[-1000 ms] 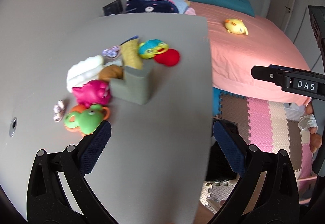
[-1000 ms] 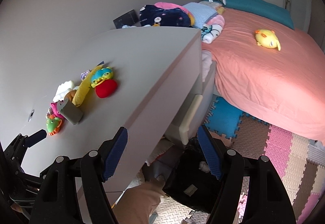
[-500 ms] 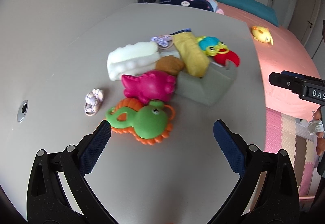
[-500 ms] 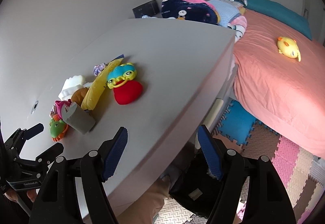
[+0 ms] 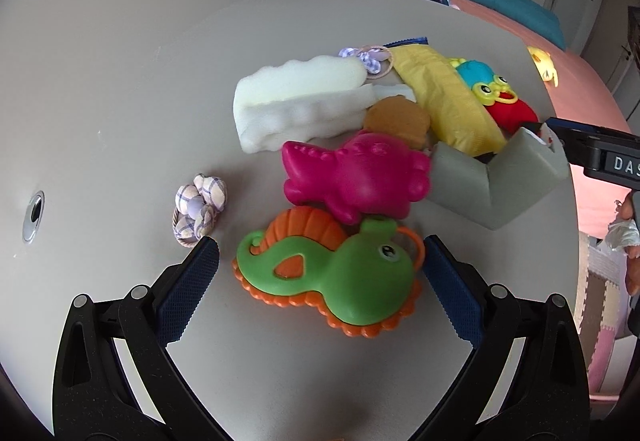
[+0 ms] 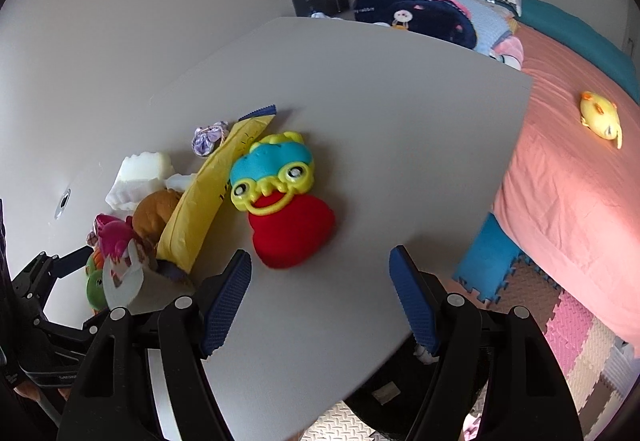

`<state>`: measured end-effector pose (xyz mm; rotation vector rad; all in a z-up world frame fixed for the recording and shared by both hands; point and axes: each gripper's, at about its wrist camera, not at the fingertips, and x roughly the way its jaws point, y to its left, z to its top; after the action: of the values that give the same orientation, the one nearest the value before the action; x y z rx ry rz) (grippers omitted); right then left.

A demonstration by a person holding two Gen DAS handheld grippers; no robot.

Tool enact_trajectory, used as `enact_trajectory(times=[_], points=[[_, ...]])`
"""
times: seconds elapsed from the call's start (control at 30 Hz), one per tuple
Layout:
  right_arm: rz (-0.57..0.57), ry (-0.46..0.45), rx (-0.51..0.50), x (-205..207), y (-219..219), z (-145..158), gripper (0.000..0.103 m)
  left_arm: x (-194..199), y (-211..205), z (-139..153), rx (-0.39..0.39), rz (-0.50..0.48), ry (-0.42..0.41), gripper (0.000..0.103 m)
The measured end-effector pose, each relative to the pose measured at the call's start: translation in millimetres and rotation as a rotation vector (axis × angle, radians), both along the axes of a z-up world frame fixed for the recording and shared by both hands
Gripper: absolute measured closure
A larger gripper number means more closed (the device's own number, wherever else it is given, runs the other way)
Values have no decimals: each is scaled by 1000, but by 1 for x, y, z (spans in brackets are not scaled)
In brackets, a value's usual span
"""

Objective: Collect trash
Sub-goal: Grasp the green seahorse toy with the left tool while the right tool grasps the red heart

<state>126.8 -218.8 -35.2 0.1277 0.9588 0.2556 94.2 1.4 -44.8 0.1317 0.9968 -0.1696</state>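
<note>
A pile lies on the grey table (image 5: 120,101): a yellow wrapper (image 5: 452,101), a white foam block (image 5: 300,105), a grey cardboard piece (image 5: 496,181), a brown round lump (image 5: 396,119) and plastic toys. My left gripper (image 5: 320,247) is open, its blue pads on either side of a green and orange seahorse toy (image 5: 340,281), not touching it. A magenta crocodile toy (image 5: 356,177) lies just beyond. My right gripper (image 6: 320,261) is open and empty over the table, just short of a red and blue crab toy (image 6: 280,201) beside the yellow wrapper (image 6: 212,193).
Two purple checked scrunchies (image 5: 200,209) (image 5: 368,57) lie by the pile. A round metal fitting (image 5: 34,217) sits in the table at left. A pink bed (image 6: 580,181) with a yellow toy (image 6: 600,117) stands right of the table. Something dark (image 6: 384,393) sits below the table edge.
Both grippers have swung left from the table edge and bed toward the pile and come closer to it. The left pads now flank the seahorse toy. Both stay open.
</note>
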Motion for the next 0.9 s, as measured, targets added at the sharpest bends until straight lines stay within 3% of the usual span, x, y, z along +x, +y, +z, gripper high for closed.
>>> enact_trajectory(times=[0.13,0.2,0.23,0.27,0.3,0.63,0.9], points=[[27,-14,-23,8,11,1,31,-1,5,-2,-9,-4,-9,6],[38,-21,-27,9,14,2,33,-3,5,-1,-21,-14,-16,15],[46,-23,-29,10,16,2,38,-4,4,0,-20,-22,-25,19],[54,-18,-37,9,17,1,53,-6,5,1,-17,-29,-24,19],[58,-21,-56,8,19,1,54,-8,5,1,-17,-33,-24,19],[71,-19,-22,-14,18,11,55,-24,1,13,4,-38,-53,20],[59,-79,-13,-42,13,39,55,-54,3,35,-8,-34,-107,20]])
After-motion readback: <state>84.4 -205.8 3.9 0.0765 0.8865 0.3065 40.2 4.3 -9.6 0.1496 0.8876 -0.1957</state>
